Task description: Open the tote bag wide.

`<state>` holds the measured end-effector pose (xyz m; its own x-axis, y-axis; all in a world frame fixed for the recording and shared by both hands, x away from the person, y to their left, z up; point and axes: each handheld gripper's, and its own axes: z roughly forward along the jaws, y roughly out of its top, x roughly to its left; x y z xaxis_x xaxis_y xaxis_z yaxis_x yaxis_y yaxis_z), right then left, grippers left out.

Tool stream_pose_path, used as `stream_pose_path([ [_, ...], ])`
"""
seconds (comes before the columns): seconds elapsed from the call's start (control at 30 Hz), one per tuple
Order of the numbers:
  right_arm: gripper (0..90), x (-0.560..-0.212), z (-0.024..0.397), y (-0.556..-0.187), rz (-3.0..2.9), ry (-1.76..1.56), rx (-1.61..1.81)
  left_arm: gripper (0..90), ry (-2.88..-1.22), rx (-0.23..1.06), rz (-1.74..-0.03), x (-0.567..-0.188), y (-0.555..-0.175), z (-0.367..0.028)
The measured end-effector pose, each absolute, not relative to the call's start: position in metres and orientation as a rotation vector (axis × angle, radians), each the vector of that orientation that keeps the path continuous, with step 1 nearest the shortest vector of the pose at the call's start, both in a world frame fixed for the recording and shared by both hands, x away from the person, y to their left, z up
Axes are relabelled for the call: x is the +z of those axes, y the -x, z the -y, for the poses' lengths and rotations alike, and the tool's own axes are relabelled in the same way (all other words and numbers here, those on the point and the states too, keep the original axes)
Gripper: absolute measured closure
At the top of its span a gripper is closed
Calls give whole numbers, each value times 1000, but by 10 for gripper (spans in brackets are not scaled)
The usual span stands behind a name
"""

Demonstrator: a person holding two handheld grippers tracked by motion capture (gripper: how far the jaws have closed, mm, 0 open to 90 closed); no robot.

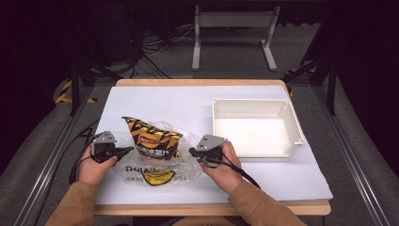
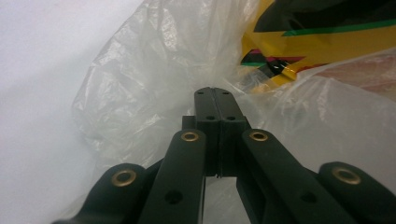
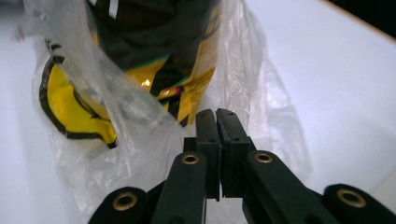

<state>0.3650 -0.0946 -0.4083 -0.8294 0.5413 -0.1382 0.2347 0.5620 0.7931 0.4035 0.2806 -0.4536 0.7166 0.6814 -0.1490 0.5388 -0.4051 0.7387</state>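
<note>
A clear plastic bag (image 1: pixel 189 162) lies on the white sheet in the middle of the table, with a yellow-and-black chip packet (image 1: pixel 153 141) standing partly inside it. My left gripper (image 1: pixel 130 150) is shut on the bag's left edge. My right gripper (image 1: pixel 192 151) is shut on its right edge. In the left gripper view the closed jaws pinch crinkled film of the bag (image 2: pixel 154 84), and the packet (image 2: pixel 322 42) sits beyond at upper right. In the right gripper view the jaws meet at the bag's film (image 3: pixel 252 79), with the packet (image 3: pixel 154 42) behind it.
An empty white tray (image 1: pixel 296 123) stands on the right half of the white sheet (image 1: pixel 155 101). The bag carries a yellow print (image 3: pixel 74 107) low on its side. The wooden table edge (image 1: pixel 197 82) runs along the back, and a metal stand (image 1: pixel 233 21) stands beyond it on the floor.
</note>
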Motion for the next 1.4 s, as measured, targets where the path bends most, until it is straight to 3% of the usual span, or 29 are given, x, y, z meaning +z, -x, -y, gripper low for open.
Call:
stream_pose_path([
  [0.57, 834, -450, 84, -362, -2537, -625, 1077, 866, -2089, 227, -933, -453, -403, -282],
  [0.67, 777, -448, 85, -362, -2544, -632, 1094, 835, -2064, 248, -936, -450, -402, -284],
  [0.83, 701, -434, 91, -362, -2524, -634, 1130, 755, -2005, 274, -943, -444, -397, -289],
  [0.97, 632, -422, 97, -359, -2496, -635, 1163, 619, -1971, 306, -954, -440, -394, -293],
  [1.13, 577, -410, 105, -356, -2477, -633, 1199, 555, -1924, 317, -967, -435, -391, -300],
  [1.17, 526, -400, 110, -354, -2471, -627, 1235, 480, -1913, 331, -989, -433, -390, -302],
  [1.4, 478, -380, 118, -350, -2446, -601, 1299, 401, -1859, 356, -987, -425, -382, -305],
])
